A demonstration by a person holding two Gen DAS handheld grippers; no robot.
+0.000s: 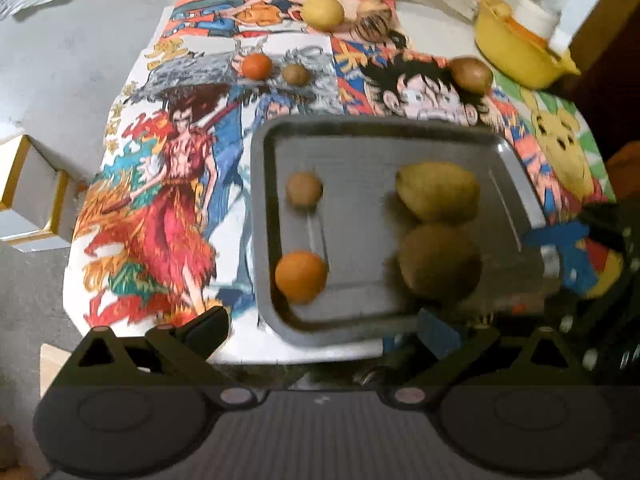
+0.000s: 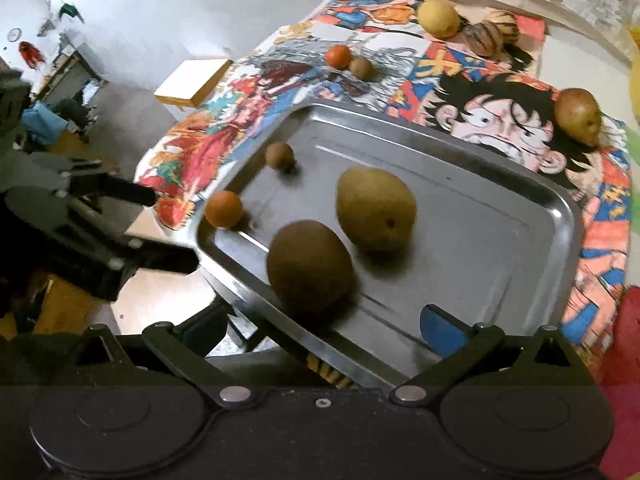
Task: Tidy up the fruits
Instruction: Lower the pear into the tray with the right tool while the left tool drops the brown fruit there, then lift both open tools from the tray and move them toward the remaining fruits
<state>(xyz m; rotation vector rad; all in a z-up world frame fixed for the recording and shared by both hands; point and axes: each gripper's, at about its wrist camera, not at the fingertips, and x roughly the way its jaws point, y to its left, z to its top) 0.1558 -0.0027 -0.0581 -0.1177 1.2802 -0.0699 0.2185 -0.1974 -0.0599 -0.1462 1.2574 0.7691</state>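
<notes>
Right, we see a metal tray on a cartoon-print cloth holding four fruits: a small brown kiwi, an orange, a yellow-green pear and a big dull-brown fruit, the last two touching. We hold both tools near the tray's front edge. Our left gripper is spread wide with nothing between the jaws; our right gripper is also wide and bare, with the brown fruit just ahead of it. Off the tray at the cloth's far side we note a second orange beside a second kiwi, a lemon, a striped fruit and a reddish pear. We also see a yellow bowl.
</notes>
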